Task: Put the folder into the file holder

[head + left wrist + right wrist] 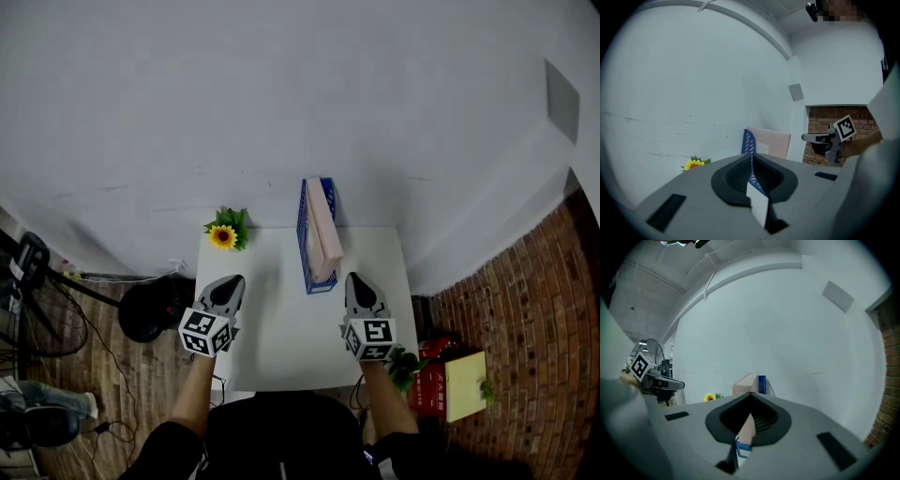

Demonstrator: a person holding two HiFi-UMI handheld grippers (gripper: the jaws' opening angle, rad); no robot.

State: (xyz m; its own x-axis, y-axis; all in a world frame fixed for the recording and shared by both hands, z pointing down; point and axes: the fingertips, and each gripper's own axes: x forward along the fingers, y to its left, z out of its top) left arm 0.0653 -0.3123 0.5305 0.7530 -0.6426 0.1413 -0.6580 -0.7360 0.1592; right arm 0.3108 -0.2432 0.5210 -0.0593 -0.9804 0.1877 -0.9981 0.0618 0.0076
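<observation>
Head view, centre: the pink folder (324, 230) stands upright inside the blue file holder (304, 246), at the far edge of my white table (272, 337). Lower left, my left gripper (229, 283); lower right, my right gripper (359, 279) (both with jaws pressed together, nothing between them), each apart from the holder. A sunflower (223, 236) marks the table's upper-left corner.

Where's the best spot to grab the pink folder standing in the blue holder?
Probably the folder by its top edge, which sticks out above the file holder. Come from above, jaws pinching its flat faces; the holder's walls cover its lower part.
</observation>
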